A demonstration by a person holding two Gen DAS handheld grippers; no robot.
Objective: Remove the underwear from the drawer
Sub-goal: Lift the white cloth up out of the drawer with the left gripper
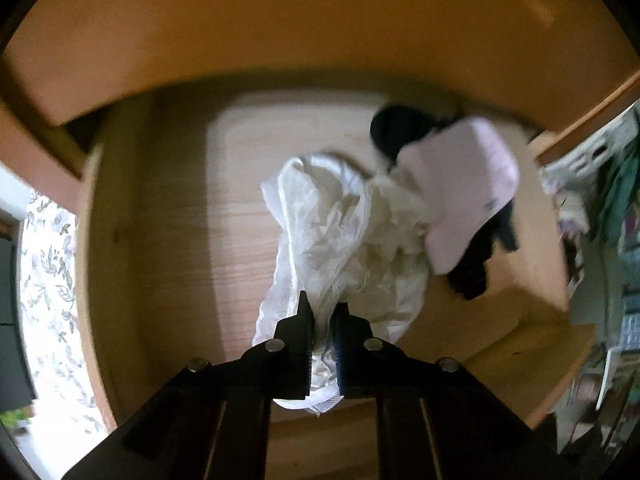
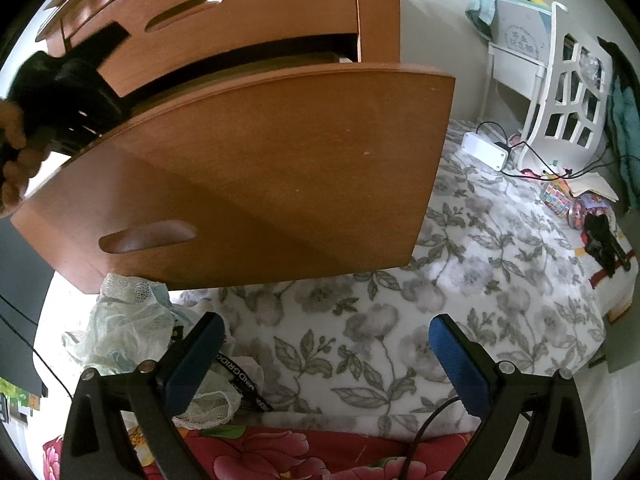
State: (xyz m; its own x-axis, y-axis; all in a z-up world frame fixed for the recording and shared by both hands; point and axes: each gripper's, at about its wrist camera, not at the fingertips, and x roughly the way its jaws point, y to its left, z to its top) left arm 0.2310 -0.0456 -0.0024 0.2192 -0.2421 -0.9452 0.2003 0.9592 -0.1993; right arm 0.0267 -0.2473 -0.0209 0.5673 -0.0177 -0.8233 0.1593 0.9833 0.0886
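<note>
Crumpled white lace underwear (image 1: 340,248) clamped in left tongs (image 1: 323,312); right tongs (image 2: 326,356) apart.

A bed cover printed with grey flowers and leaves (image 2: 460,280) spreads beyond the right tool's tips. Nearest the tool lies a red quilt with pink blossoms (image 2: 280,456). Far off to the right of the tool stands a white lattice chair (image 2: 568,92), with a white box and black cable (image 2: 486,148) just beside its foot. A small heap of colourful trinkets (image 2: 568,200) sits further right, near a black strapped item (image 2: 604,240). A turquoise cloth (image 2: 624,120) hangs at the far right edge.
</note>
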